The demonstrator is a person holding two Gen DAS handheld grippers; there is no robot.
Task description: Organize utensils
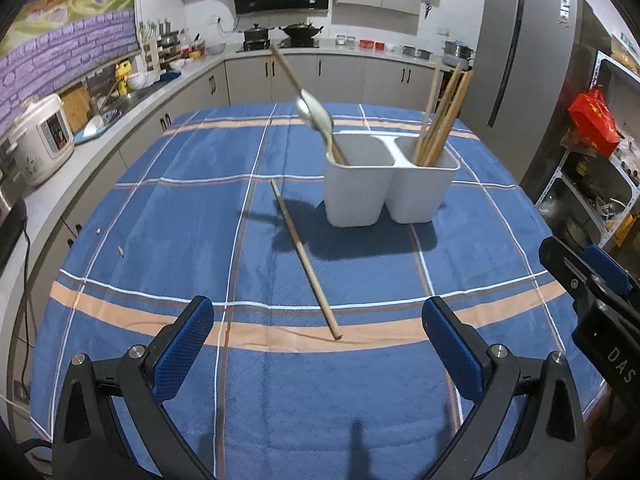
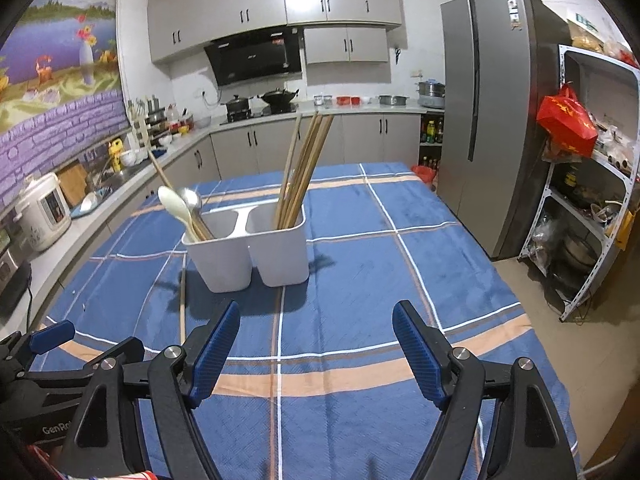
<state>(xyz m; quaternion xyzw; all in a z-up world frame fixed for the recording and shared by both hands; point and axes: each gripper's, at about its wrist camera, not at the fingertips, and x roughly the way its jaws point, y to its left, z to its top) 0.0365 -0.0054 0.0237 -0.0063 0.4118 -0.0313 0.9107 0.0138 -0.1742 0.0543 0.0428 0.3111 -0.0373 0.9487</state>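
A white two-compartment holder [image 1: 390,182] [image 2: 248,254] stands mid-table. Its left compartment holds spoons [image 1: 316,116] [image 2: 180,208] and a chopstick; its right one holds several wooden chopsticks [image 1: 440,116] [image 2: 300,172]. One loose chopstick [image 1: 306,260] [image 2: 183,300] lies on the cloth left of the holder, its near end between my left gripper's fingers in the left wrist view. My left gripper [image 1: 318,320] is open above the cloth, empty. My right gripper [image 2: 316,324] is open and empty in front of the holder, and it shows at the right edge [image 1: 592,280] of the left wrist view.
The table carries a blue checked cloth [image 1: 200,208] [image 2: 400,260]. A counter with a rice cooker [image 1: 40,140] and sink runs along the left. A grey fridge [image 2: 492,120] and a metal shelf [image 2: 592,200] stand to the right. The left gripper's body [image 2: 52,360] sits at the lower left.
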